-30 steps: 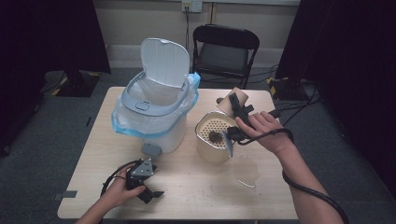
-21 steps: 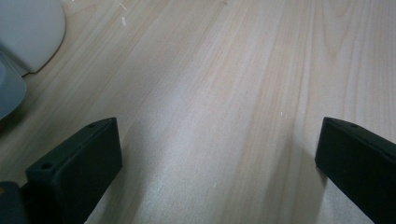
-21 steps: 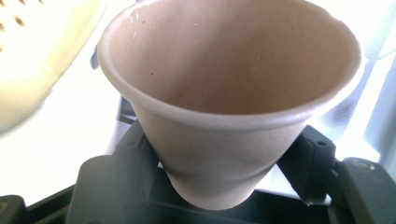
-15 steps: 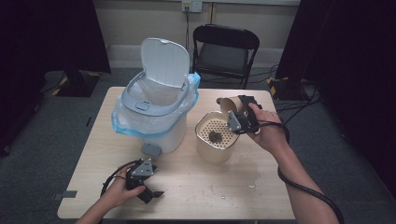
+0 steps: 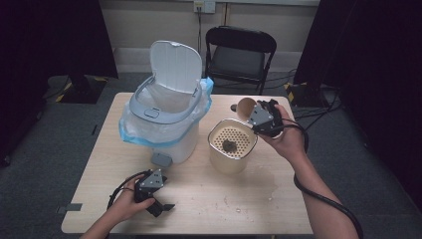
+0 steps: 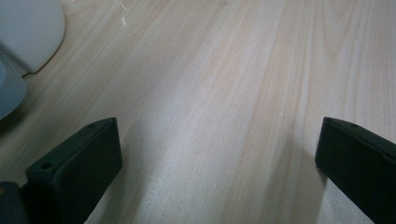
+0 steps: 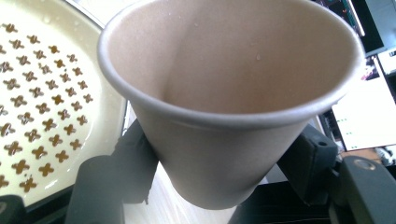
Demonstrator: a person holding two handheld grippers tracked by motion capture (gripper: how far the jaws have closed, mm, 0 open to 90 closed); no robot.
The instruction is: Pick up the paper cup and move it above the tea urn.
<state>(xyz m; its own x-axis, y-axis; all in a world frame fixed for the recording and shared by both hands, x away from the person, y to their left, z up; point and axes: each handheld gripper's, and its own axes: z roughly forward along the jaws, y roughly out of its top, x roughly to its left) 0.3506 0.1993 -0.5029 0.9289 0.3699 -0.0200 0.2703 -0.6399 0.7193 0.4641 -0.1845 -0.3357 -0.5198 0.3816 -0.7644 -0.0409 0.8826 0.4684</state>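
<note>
My right gripper [image 5: 255, 118] is shut on a brown paper cup [image 5: 245, 107], held tilted above the far right rim of a cream bin [image 5: 230, 158] with a perforated strainer top. In the right gripper view the paper cup [image 7: 224, 107] sits between the two jaws, its mouth facing the camera and its inside looking empty, with the strainer [image 7: 42, 102] at the left. A dark lump [image 5: 229, 146] lies on the strainer. My left gripper [image 5: 158, 205] rests on the table near the front left, jaws wide open over bare wood [image 6: 219, 116].
A white pedal bin [image 5: 166, 117] with a blue liner and raised lid stands at the back left of the wooden table [image 5: 239, 209]. Its grey pedal [image 5: 160, 159] juts toward the left gripper. A wet patch [image 5: 266, 186] marks the table. A black folding chair [image 5: 239, 55] stands behind.
My right gripper has carried the cup up and back from the strainer, turning it from tipped over the bin toward a more upright tilt. The left gripper has stayed put.
</note>
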